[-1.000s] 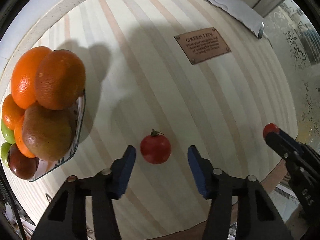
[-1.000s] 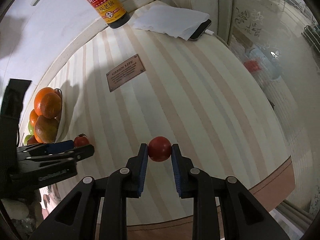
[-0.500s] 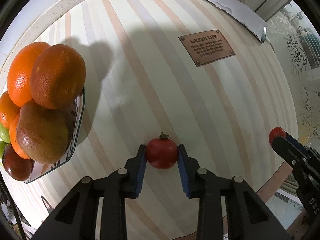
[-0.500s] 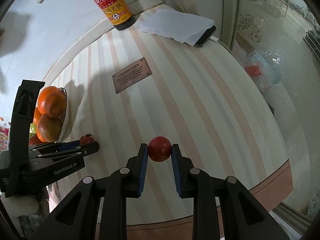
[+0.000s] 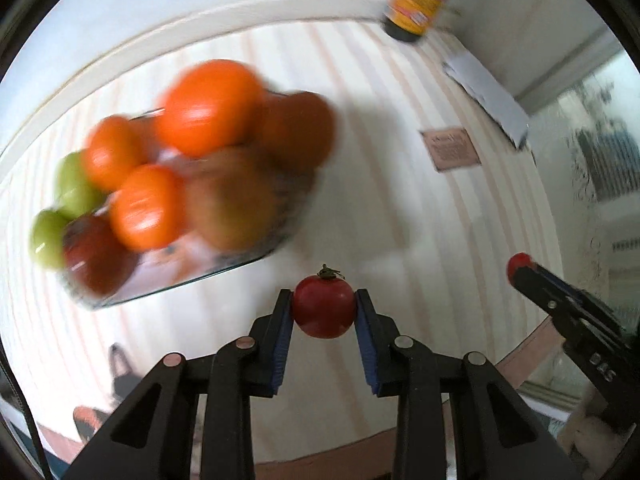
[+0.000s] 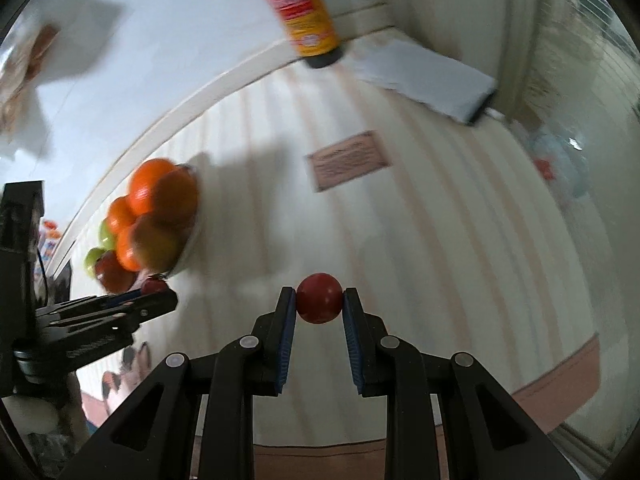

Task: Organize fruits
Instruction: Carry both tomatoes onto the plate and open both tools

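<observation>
Left wrist: hand-held gripper (image 5: 323, 312) angled down, clamping tomato (image 5: 323, 306).

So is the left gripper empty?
No, the left gripper is shut on a red tomato with a green stem, pressed between its blue pads.

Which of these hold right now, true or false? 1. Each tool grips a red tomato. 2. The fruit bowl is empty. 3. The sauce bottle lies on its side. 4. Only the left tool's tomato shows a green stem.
1. True: the left tool and the right tool each clamp a tomato.
2. False: the fruit bowl is piled with oranges and green fruit.
3. False: the sauce bottle stands upright by the wall.
4. True: the left tomato shows a stem; the right tomato shows none.
</observation>
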Action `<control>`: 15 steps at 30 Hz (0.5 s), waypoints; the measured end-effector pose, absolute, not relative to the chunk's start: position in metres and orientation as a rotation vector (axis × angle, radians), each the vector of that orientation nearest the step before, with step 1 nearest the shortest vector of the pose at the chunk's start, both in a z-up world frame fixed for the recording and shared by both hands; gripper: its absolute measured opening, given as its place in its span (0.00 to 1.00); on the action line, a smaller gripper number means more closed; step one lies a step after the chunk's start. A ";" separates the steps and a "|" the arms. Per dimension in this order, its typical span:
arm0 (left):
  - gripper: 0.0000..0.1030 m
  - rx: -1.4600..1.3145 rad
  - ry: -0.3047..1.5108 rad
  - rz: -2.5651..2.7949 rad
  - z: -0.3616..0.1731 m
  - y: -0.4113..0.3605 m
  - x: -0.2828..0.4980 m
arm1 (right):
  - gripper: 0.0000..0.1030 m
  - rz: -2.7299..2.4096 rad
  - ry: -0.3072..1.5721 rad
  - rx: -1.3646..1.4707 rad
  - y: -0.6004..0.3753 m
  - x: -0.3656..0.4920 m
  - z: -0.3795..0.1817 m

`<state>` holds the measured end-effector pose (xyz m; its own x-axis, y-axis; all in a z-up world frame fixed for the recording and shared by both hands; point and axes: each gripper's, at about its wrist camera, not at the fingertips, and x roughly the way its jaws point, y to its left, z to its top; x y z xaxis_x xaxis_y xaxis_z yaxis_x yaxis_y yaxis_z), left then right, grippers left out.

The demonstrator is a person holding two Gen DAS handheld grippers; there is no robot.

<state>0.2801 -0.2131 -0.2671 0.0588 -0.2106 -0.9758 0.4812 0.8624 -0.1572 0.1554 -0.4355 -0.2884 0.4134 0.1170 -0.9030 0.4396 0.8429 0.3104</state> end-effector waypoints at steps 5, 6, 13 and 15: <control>0.27 0.096 1.401 -0.459 -0.232 -0.150 0.280 | 0.25 -0.090 1.145 0.539 -0.386 0.180 -0.283; 0.27 0.068 1.395 -0.439 -0.226 -0.136 0.283 | 0.25 -0.055 1.148 0.543 -0.373 0.188 -0.283; 0.27 -0.122 1.394 -0.343 -0.213 -0.049 0.307 | 0.25 0.139 1.164 0.541 -0.288 0.239 -0.286; 0.27 -0.174 1.413 -0.327 -0.221 -0.037 0.317 | 0.25 0.168 1.176 0.543 -0.267 0.255 -0.292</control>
